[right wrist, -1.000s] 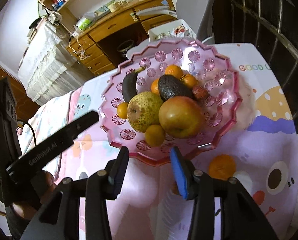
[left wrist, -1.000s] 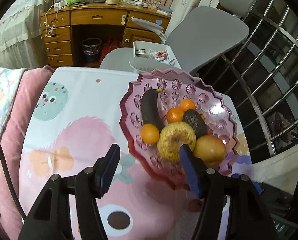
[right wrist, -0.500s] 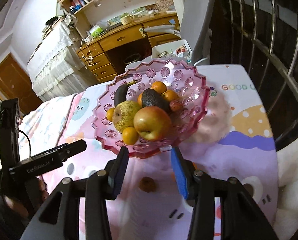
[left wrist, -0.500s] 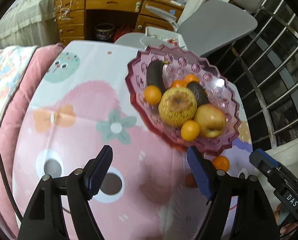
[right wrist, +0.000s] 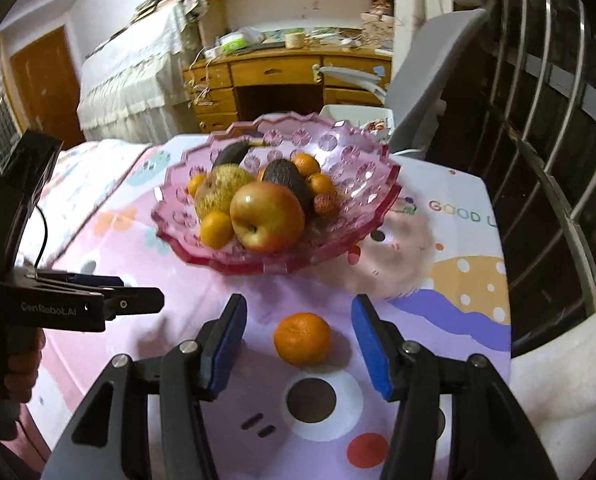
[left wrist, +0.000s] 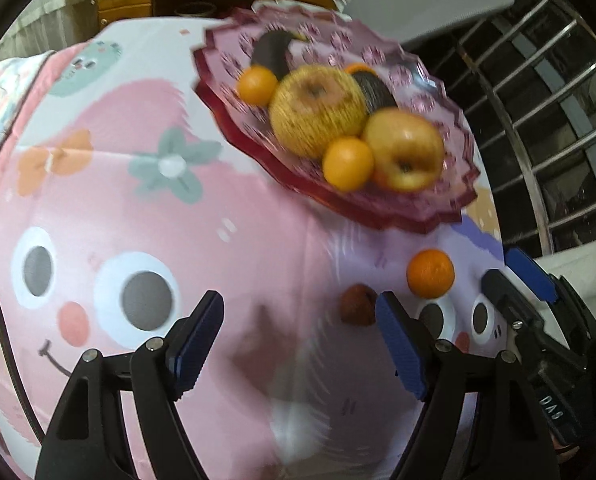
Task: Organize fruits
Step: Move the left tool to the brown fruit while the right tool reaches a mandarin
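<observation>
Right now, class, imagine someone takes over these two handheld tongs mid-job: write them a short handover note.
Left tongs: open, empty, above the printed cloth.
Right tongs: opening, nothing gripped; the loose tangerine lies on the cloth between the pads, untouched.
A small brown fruit also lies loose on the cloth, beside the left tongs' right pad.
Done: the pink bowl already holds an apple, a pear, an avocado, a dark banana and several tangerines.
Left: get the tangerine and the brown fruit into the bowl.
</observation>
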The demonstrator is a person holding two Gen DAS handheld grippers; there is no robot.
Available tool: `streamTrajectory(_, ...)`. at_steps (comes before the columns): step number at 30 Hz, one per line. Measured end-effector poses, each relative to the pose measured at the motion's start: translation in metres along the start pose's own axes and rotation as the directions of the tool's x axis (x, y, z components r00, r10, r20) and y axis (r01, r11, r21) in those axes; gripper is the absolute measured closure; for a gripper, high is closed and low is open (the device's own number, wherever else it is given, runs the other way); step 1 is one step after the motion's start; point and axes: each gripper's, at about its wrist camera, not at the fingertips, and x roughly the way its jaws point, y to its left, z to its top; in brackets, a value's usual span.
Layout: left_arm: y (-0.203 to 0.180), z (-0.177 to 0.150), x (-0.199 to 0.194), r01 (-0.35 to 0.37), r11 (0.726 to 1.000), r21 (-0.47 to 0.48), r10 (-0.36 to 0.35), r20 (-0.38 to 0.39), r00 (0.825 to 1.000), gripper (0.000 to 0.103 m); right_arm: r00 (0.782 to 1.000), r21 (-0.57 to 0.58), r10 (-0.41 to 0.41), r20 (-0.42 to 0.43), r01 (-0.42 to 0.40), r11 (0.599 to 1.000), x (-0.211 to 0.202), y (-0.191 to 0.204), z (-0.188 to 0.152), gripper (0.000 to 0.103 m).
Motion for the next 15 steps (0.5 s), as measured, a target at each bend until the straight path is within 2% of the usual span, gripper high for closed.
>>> streamTrajectory(9,-0.023,-0.003,0.032,-0.001,0.999,0.044,0.005,-0.082,0.997,0.026,0.998,-0.094,-0.008,-0.067,0.001,0.996,0.033,-0.002,-0.021,0.048)
streamTrajectory(15,-0.039,-0.004,0.045,-0.007,0.997,0.079,0.016,-0.110,0.994,0.029,0.996,-0.134,-0.007,-0.093,-0.006,0.991,0.050,-0.003,-0.032,0.048)
